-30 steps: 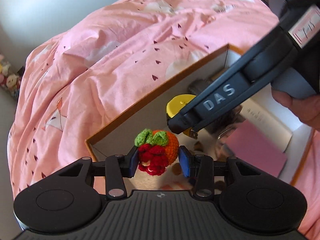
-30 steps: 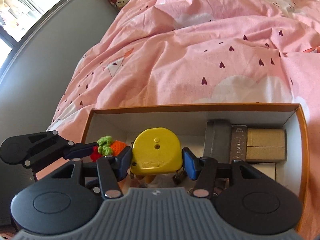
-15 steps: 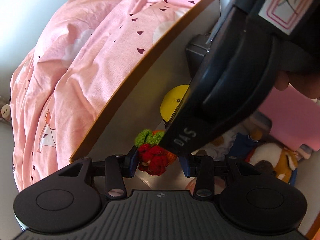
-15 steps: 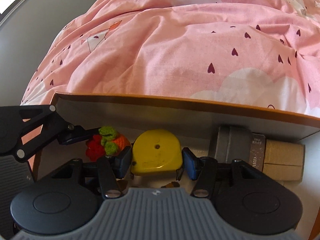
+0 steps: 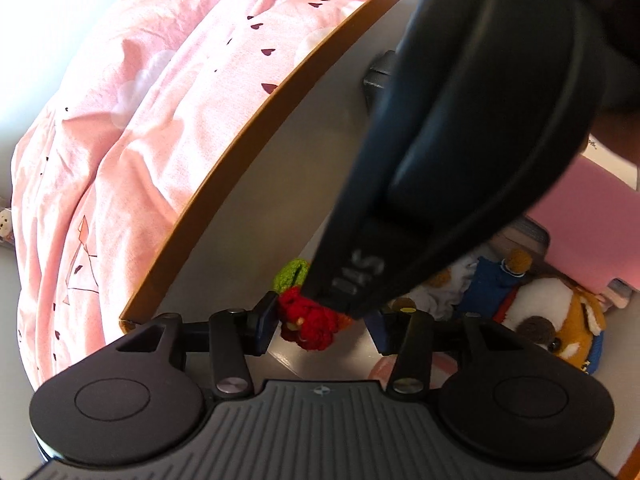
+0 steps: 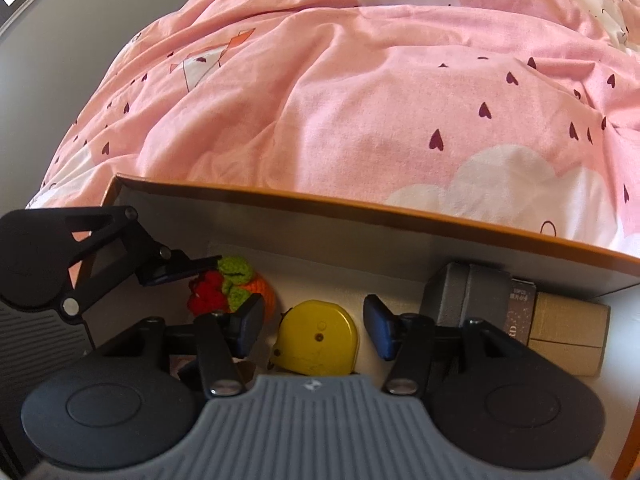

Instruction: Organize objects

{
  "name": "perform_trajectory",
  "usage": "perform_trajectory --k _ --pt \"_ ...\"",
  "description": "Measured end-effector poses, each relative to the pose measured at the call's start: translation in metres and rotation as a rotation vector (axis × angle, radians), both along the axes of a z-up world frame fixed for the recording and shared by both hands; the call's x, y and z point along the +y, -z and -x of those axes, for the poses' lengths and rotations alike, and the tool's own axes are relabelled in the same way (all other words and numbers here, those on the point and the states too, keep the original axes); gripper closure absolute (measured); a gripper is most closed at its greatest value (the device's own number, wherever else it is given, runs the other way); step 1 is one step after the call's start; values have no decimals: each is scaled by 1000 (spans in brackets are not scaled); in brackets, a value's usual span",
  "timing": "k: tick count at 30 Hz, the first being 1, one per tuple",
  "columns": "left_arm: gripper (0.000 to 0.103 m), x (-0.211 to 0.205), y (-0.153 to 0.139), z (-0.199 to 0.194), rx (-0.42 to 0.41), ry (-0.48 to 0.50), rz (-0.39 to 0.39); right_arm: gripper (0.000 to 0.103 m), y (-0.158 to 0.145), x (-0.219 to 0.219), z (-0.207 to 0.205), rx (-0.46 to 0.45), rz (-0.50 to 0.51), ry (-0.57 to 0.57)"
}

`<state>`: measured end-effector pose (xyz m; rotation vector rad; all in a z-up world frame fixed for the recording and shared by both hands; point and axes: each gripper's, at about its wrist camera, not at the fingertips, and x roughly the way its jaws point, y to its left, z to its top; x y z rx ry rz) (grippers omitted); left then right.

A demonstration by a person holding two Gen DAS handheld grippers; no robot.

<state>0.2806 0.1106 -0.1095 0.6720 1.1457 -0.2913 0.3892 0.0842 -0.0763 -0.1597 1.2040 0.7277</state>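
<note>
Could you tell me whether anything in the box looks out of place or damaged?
Nothing stands out: the yellow tape measure lies inside the orange-rimmed box beside the crocheted fruit, with no visible damage.

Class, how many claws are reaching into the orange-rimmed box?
2. The right claw sits open either side of the yellow tape measure inside the box; the left claw is beside it, towards the left end, around the crochet fruit.

Crocheted fruit half hidden behind right gripper body, tape measure bottom cut off
</note>
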Motion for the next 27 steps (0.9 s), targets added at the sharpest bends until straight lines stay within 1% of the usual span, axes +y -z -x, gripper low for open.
perform_trajectory --k 2,5,6,10,12,15,16,17,20,21,22,24,27 --pt "46 -1 -3 3 -7 -1 -3 45 -6 -4 1 -11 -12 5" --pt "44 0 -13 10 -27 -15 23 45 -14 -9 5 -46 -19 0" --pt "43 0 -19 14 -46 -29 28 45 -18 -10 7 -62 -17 -1" --pt "42 -1 -45 33 -133 -70 60 45 -32 -20 14 -109 -28 2" --pt "42 1 -60 43 -173 -131 83 45 -42 -28 19 -133 -37 13" --pt "42 0 -86 64 -249 -226 119 45 -62 -40 31 -200 -45 22" --pt "42 -1 -93 71 -277 -254 133 44 -69 -44 36 -225 -49 23" --pt "42 -2 -102 80 -307 -286 147 40 -77 -48 42 -251 -56 22" --pt "42 -4 -125 107 -376 -372 211 40 -101 -62 64 -328 -79 21" --pt "42 -5 -134 108 -399 -403 236 40 -108 -67 72 -351 -89 22" --pt "42 -7 -140 117 -420 -425 254 40 -115 -72 80 -373 -99 23" --pt "42 -12 -151 123 -473 -455 283 39 -128 -82 98 -419 -117 27" --pt "42 -26 -163 139 -551 -480 290 39 -144 -99 126 -476 -155 40"
